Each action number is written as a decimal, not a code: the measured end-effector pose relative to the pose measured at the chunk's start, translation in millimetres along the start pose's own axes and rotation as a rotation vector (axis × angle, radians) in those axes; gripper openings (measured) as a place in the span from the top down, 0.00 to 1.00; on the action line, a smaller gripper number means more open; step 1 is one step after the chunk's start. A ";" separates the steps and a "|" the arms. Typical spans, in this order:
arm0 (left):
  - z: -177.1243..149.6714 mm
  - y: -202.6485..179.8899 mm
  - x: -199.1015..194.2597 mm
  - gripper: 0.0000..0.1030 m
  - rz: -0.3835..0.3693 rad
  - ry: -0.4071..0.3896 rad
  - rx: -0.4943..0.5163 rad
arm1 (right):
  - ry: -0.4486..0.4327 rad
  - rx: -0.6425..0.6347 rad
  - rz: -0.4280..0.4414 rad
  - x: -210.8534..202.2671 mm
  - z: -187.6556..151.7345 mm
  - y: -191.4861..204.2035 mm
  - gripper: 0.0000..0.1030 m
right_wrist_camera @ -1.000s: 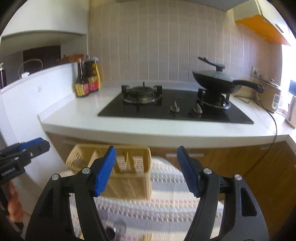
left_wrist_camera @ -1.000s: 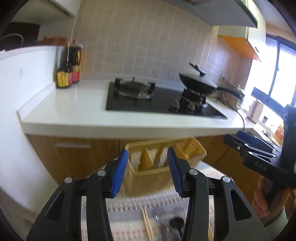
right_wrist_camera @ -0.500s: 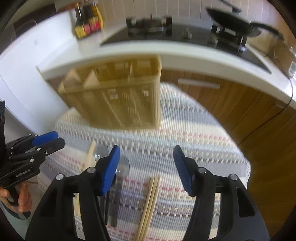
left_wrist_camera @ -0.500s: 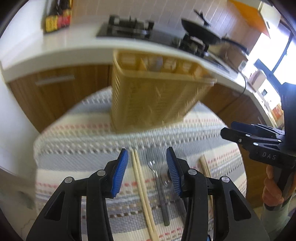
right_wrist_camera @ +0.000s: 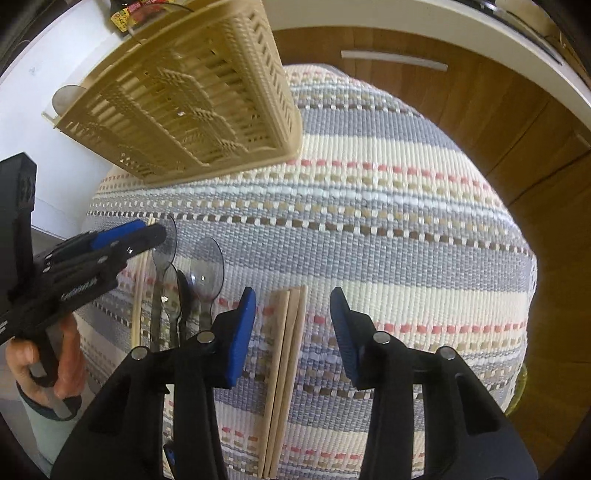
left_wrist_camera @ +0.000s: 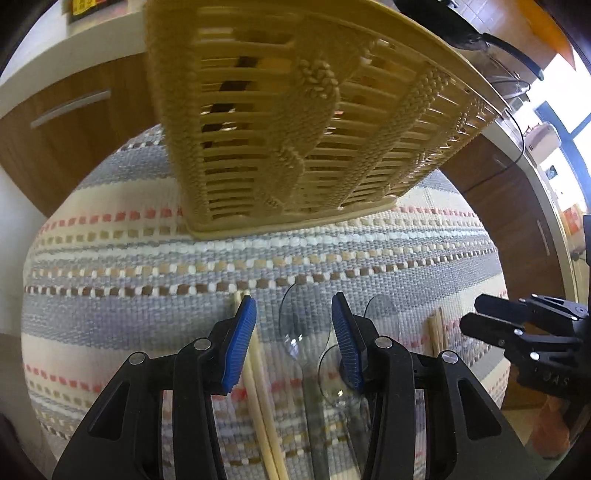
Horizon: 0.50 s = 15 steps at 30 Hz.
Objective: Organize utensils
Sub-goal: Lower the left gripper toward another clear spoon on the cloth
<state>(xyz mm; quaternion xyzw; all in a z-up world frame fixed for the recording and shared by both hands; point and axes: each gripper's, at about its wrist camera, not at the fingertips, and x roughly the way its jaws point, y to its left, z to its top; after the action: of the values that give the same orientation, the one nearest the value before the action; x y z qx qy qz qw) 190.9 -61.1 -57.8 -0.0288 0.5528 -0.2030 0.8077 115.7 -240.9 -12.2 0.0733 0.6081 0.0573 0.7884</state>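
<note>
A beige slatted utensil basket [left_wrist_camera: 295,122] stands at the far side of a striped woven cloth [left_wrist_camera: 129,266]; it also shows in the right wrist view [right_wrist_camera: 192,96]. My left gripper [left_wrist_camera: 293,314] is open, low over clear plastic spoons [left_wrist_camera: 295,325], with a chopstick pair [left_wrist_camera: 258,398] by its left finger. My right gripper [right_wrist_camera: 291,306] is open over a pair of wooden chopsticks [right_wrist_camera: 286,362]. The spoons [right_wrist_camera: 205,273] lie left of it, under the left gripper [right_wrist_camera: 110,247]. Another chopstick pair [left_wrist_camera: 436,332] lies right of the spoons.
The cloth [right_wrist_camera: 388,221] covers a small table in front of wooden kitchen cabinets [right_wrist_camera: 461,96] under a white counter [right_wrist_camera: 369,22]. A white wall [right_wrist_camera: 55,92] is on the left. Sauce bottles [right_wrist_camera: 129,11] and a pan [left_wrist_camera: 461,22] stand on the counter.
Both grippers have tilted down and dropped from facing the stove to low over the cloth. The left came over the spoons, the right over the chopsticks. Both stayed open.
</note>
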 end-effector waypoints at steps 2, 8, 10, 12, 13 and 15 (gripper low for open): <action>2.5 -4.6 3.9 0.61 0.007 0.006 0.005 | 0.000 0.002 -0.003 0.2 -1.4 -1.9 0.63; 5.5 -20.0 15.9 0.61 0.032 0.026 0.028 | 0.007 0.002 -0.011 3.3 -0.8 -7.9 0.63; 4.4 -29.4 22.7 0.61 0.058 0.026 0.048 | 0.010 0.002 -0.009 -0.8 -4.4 -12.2 0.63; 2.4 -41.2 27.1 0.61 0.084 0.022 0.071 | 0.015 0.001 -0.006 -0.9 -7.8 -13.5 0.63; 0.6 -46.2 30.2 0.61 0.094 0.019 0.078 | 0.019 0.000 -0.007 -0.4 -9.7 -13.9 0.63; -2.4 -53.9 34.9 0.61 0.125 0.010 0.098 | 0.028 -0.003 -0.021 1.3 -13.1 -13.3 0.63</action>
<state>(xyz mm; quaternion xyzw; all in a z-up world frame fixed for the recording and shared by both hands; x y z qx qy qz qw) 183.5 -122.7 -74.8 0.0463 0.5471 -0.1791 0.8164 103.4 -253.1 -19.2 0.0648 0.6199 0.0509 0.7804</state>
